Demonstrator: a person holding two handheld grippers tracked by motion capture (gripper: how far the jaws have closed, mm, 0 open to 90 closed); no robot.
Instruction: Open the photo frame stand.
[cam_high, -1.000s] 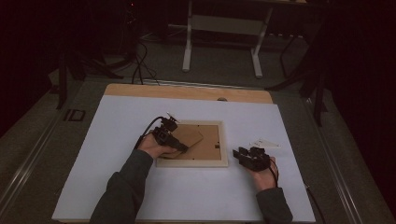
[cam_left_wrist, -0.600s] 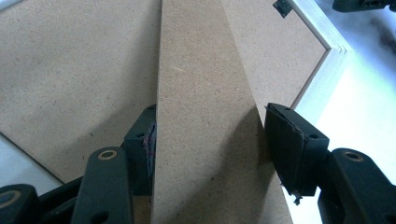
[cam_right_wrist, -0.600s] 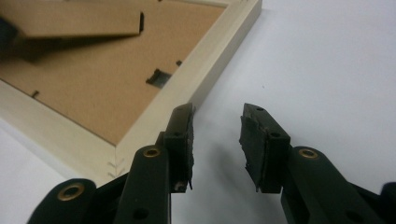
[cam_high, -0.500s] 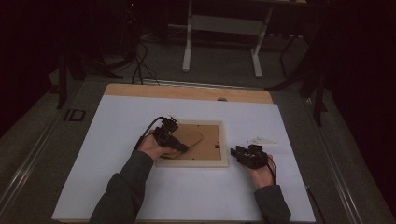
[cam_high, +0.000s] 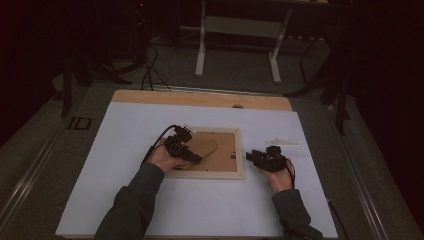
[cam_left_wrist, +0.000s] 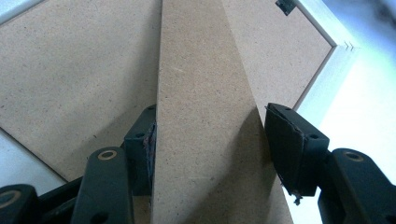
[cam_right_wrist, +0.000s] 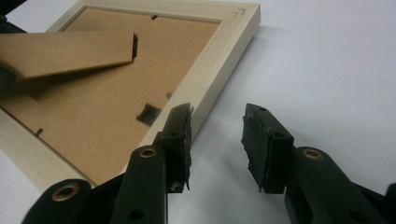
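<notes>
A pale wooden picture frame (cam_high: 239, 156) lies face down on the white table, its brown backing board (cam_right_wrist: 116, 93) facing up. The hinged cardboard stand (cam_high: 204, 145) on the backing is lifted at its free end. My left gripper (cam_high: 195, 157) reaches over the frame's left side. Its jaws sit against both edges of the stand (cam_left_wrist: 201, 70), so the left gripper (cam_left_wrist: 212, 114) is shut across its width. My right gripper (cam_high: 251, 157) rests on the table just right of the frame. The right gripper (cam_right_wrist: 219, 114) is open and empty, its left jaw close to the frame's rail (cam_right_wrist: 219, 70).
A small pale item (cam_high: 282, 143) lies on the table beyond my right hand. A bare wooden strip (cam_high: 200, 98) runs along the table's far edge. Beyond it stand a white metal stand (cam_high: 235, 50) and floor cables (cam_high: 145, 65).
My right gripper has crept a little left and forward, towards the frame's right rail. The left hand and the stand look unchanged.
</notes>
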